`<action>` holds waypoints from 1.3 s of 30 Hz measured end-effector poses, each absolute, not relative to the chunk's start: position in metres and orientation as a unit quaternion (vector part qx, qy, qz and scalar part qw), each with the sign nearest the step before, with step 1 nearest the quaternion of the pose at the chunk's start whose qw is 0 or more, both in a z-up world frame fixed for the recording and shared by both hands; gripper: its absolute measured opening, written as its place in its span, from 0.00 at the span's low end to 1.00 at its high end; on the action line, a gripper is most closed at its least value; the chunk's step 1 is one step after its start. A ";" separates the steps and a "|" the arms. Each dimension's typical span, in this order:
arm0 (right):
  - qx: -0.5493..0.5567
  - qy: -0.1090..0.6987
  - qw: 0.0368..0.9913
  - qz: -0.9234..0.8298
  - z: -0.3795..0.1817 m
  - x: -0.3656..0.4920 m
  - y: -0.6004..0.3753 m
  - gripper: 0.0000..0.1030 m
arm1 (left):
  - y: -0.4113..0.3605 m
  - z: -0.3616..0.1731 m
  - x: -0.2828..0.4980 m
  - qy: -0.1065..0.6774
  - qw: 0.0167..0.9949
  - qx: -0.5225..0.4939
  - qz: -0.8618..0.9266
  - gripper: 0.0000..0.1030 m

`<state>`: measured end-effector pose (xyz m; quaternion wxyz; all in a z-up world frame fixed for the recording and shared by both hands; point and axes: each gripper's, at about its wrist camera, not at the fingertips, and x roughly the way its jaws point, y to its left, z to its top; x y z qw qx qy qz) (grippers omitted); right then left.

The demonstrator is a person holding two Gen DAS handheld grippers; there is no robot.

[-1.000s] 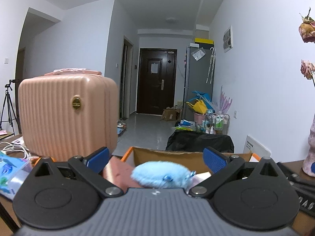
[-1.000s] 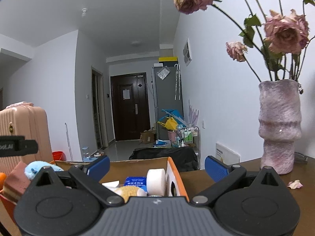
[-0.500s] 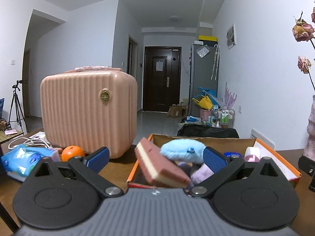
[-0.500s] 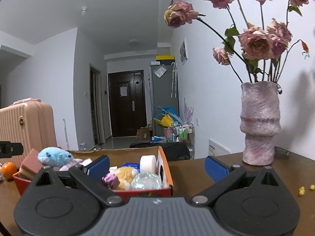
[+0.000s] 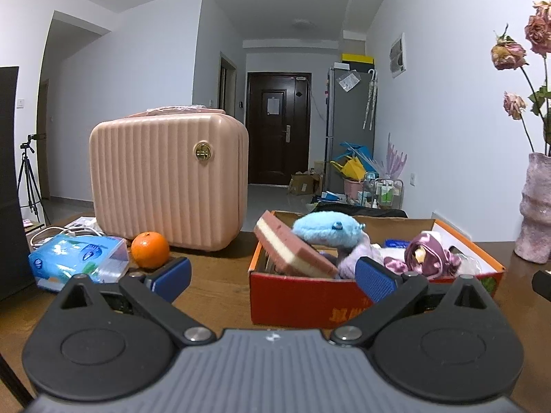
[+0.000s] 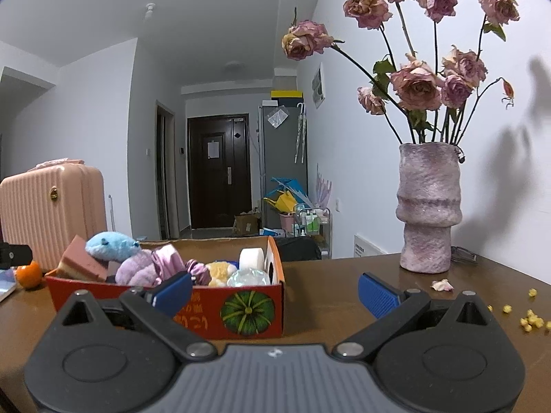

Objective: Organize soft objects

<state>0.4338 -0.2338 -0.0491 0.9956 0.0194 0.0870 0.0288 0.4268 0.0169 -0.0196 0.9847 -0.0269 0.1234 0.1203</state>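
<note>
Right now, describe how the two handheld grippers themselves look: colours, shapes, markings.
Both look alike. The left gripper and the right gripper each have a ribbed grey body with a small pale mark at its top edge, two black rounded housings with circular recesses, black link arms on silver pivot bolts, and blue ribbed finger pads. No cables, hands or sleeves show.

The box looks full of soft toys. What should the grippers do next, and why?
Probably ease the left gripper forward toward the box. Both grippers are open and empty, and the sponge leans over the box's near corner, so it seems the easiest thing to grab.
</note>
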 end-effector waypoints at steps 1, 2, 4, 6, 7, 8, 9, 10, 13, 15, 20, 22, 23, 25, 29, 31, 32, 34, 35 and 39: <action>0.019 0.088 0.996 0.029 -0.049 0.429 -0.234 1.00 | 0.017 -0.020 0.422 0.124 0.985 -0.026 0.118 1.00; 0.018 0.089 0.995 0.029 -0.049 0.424 -0.235 1.00 | 0.018 -0.020 0.418 0.125 0.985 -0.026 0.117 1.00; 0.017 0.091 0.995 0.029 -0.049 0.413 -0.235 1.00 | 0.019 -0.020 0.408 0.126 0.985 -0.024 0.114 1.00; 0.016 0.093 0.995 0.029 -0.049 0.404 -0.237 1.00 | 0.019 -0.021 0.398 0.128 0.985 -0.021 0.111 1.00; 0.016 0.093 0.995 0.029 -0.049 0.399 -0.238 1.00 | 0.019 -0.021 0.391 0.128 0.986 -0.019 0.109 1.00; 0.015 0.094 0.995 0.028 -0.049 0.394 -0.238 1.00 | 0.019 -0.022 0.387 0.129 0.986 -0.017 0.107 1.00; 0.015 0.095 0.995 0.028 -0.049 0.390 -0.239 1.00 | 0.019 -0.022 0.381 0.130 0.986 -0.015 0.105 1.00; 0.014 0.096 0.995 0.028 -0.049 0.386 -0.239 1.00 | 0.019 -0.021 0.377 0.130 0.986 -0.014 0.103 1.00; 0.015 0.102 0.994 0.030 -0.048 0.372 -0.241 1.00 | 0.019 -0.020 0.360 0.131 0.986 -0.009 0.098 1.00; 0.015 0.104 0.994 0.034 -0.047 0.361 -0.242 1.00 | 0.018 -0.019 0.350 0.135 0.986 -0.011 0.095 1.00; 0.013 0.107 0.993 0.040 -0.046 0.337 -0.242 1.00 | 0.014 -0.018 0.315 0.136 0.988 -0.004 0.072 1.00; 0.011 0.109 0.993 0.043 -0.046 0.327 -0.240 1.00 | 0.011 -0.019 0.302 0.135 0.989 -0.001 0.067 1.00; 0.009 0.108 0.993 0.045 -0.045 0.320 -0.240 1.00 | 0.011 -0.019 0.296 0.135 0.989 0.000 0.065 1.00; 0.005 0.107 0.993 0.046 -0.044 0.308 -0.238 1.00 | 0.011 -0.019 0.284 0.136 0.989 0.000 0.062 1.00; 0.010 0.104 0.993 0.053 -0.040 0.277 -0.239 1.00 | 0.012 -0.015 0.260 0.135 0.989 -0.003 0.052 1.00; 0.010 0.100 0.993 0.057 -0.039 0.260 -0.239 1.00 | 0.013 -0.014 0.244 0.129 0.991 -0.001 0.047 1.00; 0.009 0.100 0.993 0.057 -0.038 0.254 -0.240 1.00 | 0.012 -0.013 0.237 0.125 0.991 0.002 0.045 1.00; 0.008 0.099 0.993 0.060 -0.037 0.241 -0.240 1.00 | 0.012 -0.012 0.222 0.119 0.992 0.009 0.039 1.00; 0.007 0.100 0.993 0.061 -0.036 0.234 -0.240 1.00 | 0.011 -0.012 0.215 0.116 0.992 0.013 0.035 1.00; 0.004 0.098 0.993 0.066 -0.033 0.210 -0.239 1.00 | 0.008 -0.013 0.190 0.111 0.993 0.025 0.018 1.00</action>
